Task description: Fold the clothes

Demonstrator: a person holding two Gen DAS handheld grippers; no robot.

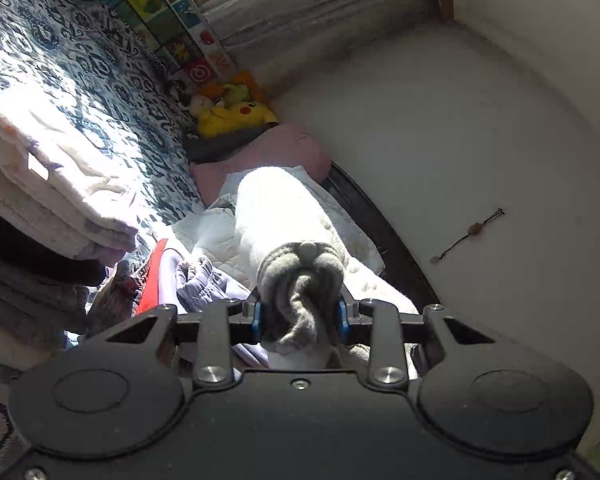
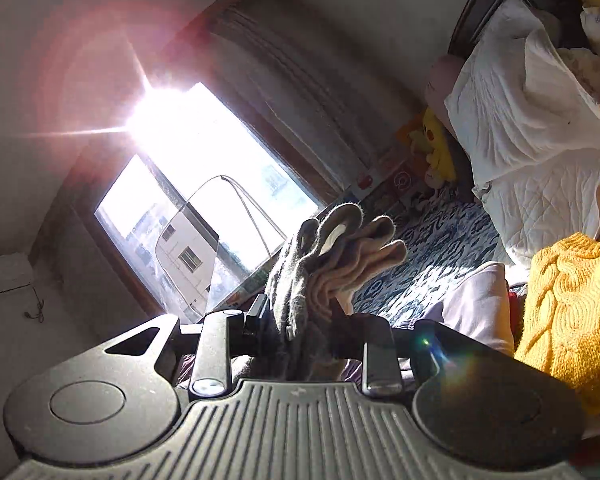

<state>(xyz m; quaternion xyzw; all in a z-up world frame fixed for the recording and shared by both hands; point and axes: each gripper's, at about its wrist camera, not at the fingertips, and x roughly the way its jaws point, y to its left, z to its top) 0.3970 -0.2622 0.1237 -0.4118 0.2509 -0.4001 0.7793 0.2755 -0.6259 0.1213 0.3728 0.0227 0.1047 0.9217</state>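
left gripper (image 1: 300, 316): fingers pinched the grey sock (image 1: 300, 280) at a bunched end, likely to hold it taut above the bed (image 1: 79, 52).
right gripper (image 2: 300, 332): fingers clamped the sock's other end, raised towards the window (image 2: 203, 152), probably to fold it.

Home bedroom: patterned bedspread (image 1: 79, 56), plush toys (image 1: 231, 114).
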